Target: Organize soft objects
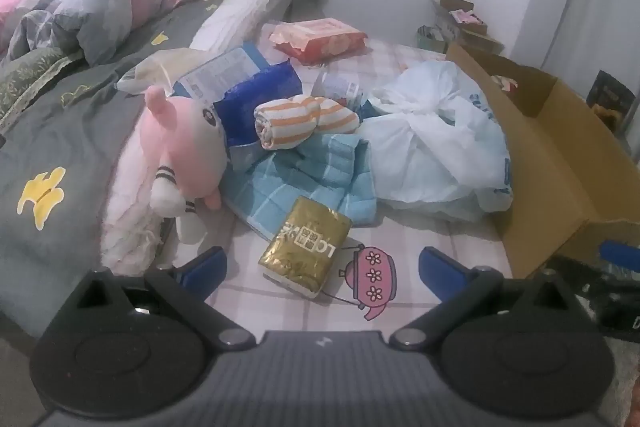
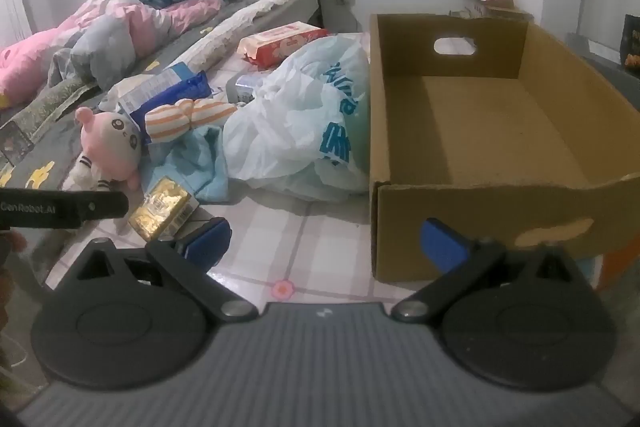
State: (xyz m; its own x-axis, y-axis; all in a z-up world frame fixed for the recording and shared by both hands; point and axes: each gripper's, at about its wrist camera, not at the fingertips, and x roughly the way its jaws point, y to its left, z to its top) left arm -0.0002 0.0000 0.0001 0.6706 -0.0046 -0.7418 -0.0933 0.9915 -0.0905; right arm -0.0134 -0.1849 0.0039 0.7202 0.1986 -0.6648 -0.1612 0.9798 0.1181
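While the cardboard box point(image 1: 560, 163) is cut off, the gold packet point(image 1: 306, 247) lies between the left gripper's point(image 1: 322, 265) released jaws; the right gripper point(image 2: 324, 241) gapes empty.

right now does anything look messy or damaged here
Yes: the soft things lie in a loose heap beside the empty cardboard box. The striped towel roll sits on a crumpled blue towel, the pink plush has tipped over, and the box's near wall is torn.

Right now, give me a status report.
Left gripper open, right gripper open, both empty. Soft pile beside cardboard box, box empty. White plastic bag sits between pile and box.
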